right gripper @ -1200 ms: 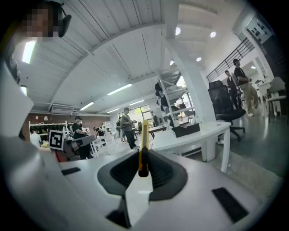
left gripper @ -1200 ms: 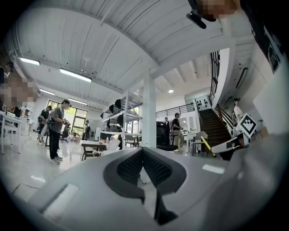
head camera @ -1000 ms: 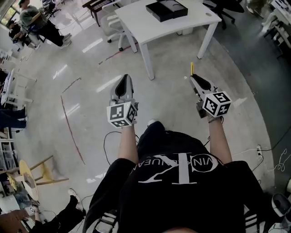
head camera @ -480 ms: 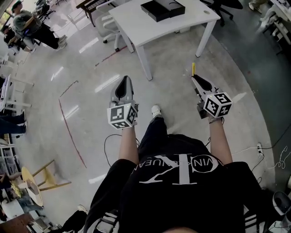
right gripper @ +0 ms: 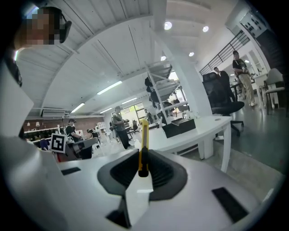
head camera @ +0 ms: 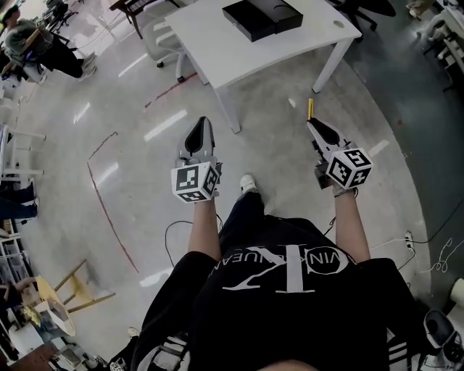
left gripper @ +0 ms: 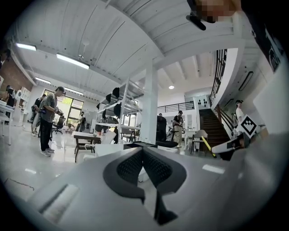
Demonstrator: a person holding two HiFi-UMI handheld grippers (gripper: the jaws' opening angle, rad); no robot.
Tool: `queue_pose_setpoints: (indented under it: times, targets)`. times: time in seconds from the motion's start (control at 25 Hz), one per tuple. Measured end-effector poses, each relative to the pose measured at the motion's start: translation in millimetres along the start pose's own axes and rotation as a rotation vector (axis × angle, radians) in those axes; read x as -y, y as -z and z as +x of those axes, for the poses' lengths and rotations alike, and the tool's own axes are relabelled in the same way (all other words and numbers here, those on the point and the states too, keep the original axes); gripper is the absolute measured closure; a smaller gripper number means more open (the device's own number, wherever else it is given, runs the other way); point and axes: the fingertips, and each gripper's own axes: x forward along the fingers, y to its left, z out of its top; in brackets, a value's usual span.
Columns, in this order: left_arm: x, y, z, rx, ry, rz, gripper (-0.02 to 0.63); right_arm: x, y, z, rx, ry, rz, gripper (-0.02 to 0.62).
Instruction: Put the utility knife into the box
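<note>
Knife first: I am pinching the yellow utility knife (right gripper: 143,144) in my right claw (head camera: 312,123), jaws closed on its lower end so that most of its length is sticking out past the tips, pointing away from me over the bare floor (head camera: 377,94). My left claw (head camera: 197,130) is riding level with it on the left, its jaws pressed together with nothing between them. The black box (head camera: 262,18) is lying on the white table (head camera: 210,36), far ahead of both claws and well apart from the knife. White lettering is showing across my black shirt (head camera: 290,268), upside down and only partly readable. Each marker cube (head camera: 349,167) is carrying black-and-white squares, no words.
</note>
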Motion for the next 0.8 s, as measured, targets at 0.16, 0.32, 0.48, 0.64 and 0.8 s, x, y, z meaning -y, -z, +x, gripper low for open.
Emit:
queue_pose_setpoints:
  times: [0.16,0.32,0.48,0.64,0.8]
  targets:
    - [-17.1,-4.7,34.4,-0.014,0.021,0.004,0.596,12.3,-10.8,32.8,-0.006,0.010,0.018,0.520]
    - [-34.1,-5.2,66.0,-0.023,0.046,0.015,0.597,21.7,-13.9,66.8,-0.021,0.015,0.035,0.520]
    - [-54.6,-2.2,95.3,-0.032,0.064,0.015,0.596,30.4,-14.8,100.7,-0.029,0.020,0.050,0.520]
    - [-73.9,-3.0,116.2,-0.037,0.084,0.013,0.595,32.4,-22.3,131.4,-0.026,0.021,0.052,0.520]
    - [-89.4,-3.7,131.7,-0.034,0.103,0.019,0.597,30.1,-28.6,157.9,-0.018,0.013,0.048,0.520]
